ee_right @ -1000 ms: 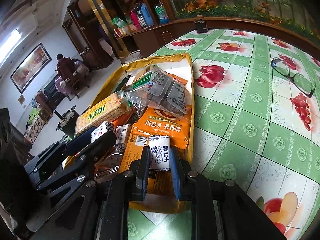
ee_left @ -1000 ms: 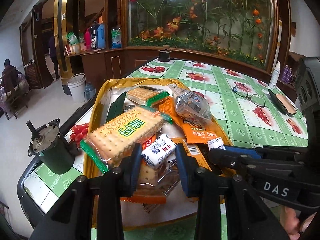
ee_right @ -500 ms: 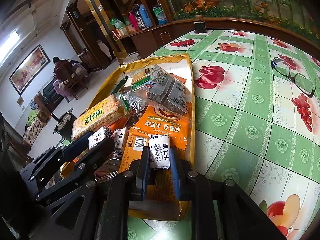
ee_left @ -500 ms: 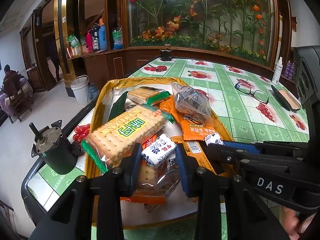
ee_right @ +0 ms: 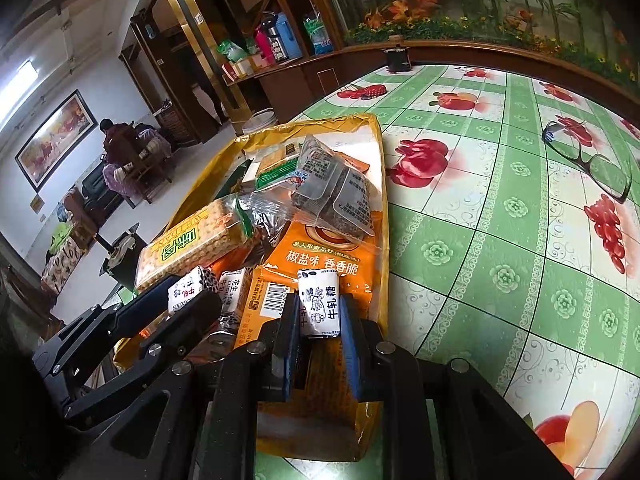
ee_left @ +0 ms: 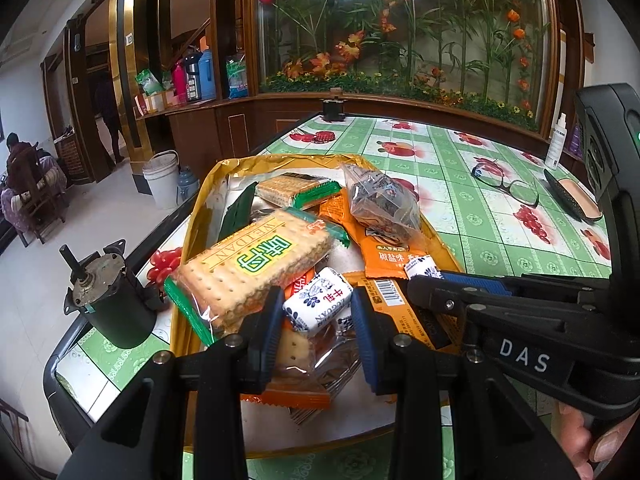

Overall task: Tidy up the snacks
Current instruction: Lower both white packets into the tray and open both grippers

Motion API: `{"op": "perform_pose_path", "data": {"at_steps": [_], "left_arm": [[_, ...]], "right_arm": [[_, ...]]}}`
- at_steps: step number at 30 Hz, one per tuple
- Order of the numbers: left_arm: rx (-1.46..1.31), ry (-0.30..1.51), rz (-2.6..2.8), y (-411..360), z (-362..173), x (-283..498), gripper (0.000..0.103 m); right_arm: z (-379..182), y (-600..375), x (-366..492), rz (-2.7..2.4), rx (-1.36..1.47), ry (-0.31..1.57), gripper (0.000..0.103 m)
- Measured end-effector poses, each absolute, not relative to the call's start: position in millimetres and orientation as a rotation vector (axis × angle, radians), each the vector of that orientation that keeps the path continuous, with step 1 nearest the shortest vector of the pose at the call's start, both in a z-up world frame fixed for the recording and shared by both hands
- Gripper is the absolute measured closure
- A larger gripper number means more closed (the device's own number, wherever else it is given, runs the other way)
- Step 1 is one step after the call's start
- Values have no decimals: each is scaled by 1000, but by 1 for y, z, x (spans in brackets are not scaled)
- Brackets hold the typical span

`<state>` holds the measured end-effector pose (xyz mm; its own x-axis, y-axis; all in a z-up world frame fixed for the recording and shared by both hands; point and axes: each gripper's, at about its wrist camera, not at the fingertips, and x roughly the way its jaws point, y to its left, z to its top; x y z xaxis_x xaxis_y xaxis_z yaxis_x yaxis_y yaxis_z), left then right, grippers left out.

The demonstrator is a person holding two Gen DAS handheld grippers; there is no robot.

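Left gripper (ee_left: 316, 316) clamps a small white blue-printed wrapped candy (ee_left: 318, 305), its long axis lying crosswise between the pads. Right gripper (ee_right: 319, 330) pinches a second white wrapped candy (ee_right: 319, 303) lengthwise along its fingers. Both hang over the gold foil tray (ee_left: 191, 236) heaped with snack packets, each hand already at its own piece.

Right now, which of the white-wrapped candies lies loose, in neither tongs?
The white candy on the orange packet, between the two held ones: left tongs and right tongs each grip another.
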<state>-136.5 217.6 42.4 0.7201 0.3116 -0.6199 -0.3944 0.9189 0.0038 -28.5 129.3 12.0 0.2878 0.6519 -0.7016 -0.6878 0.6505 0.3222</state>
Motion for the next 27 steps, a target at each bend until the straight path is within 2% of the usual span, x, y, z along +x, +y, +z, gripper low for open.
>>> {"op": "perform_pose_path", "data": {"at_steps": [8, 13, 16, 19, 20, 21, 26, 27], "left_arm": [[-124, 661, 399, 220, 40, -139, 69], [-122, 660, 410, 222, 40, -141, 59], [-130, 658, 423, 225, 40, -143, 56], [-127, 658, 425, 225, 40, -145, 52], [-121, 657, 429, 227, 40, -146, 50], [-119, 656, 431, 226, 41, -146, 48], [-131, 639, 430, 230, 44, -154, 37], [-132, 635, 435, 232, 45, -156, 33]], "right_arm": [[12, 128, -29, 902, -49, 912, 81], [14, 124, -29, 908, -46, 911, 80], [17, 119, -28, 905, -36, 904, 76], [19, 114, -26, 922, -9, 908, 65], [19, 114, -26, 937, -1, 912, 57], [21, 113, -27, 948, 6, 910, 54], [33, 102, -31, 960, 37, 864, 43], [37, 95, -30, 961, 61, 844, 39]]}}
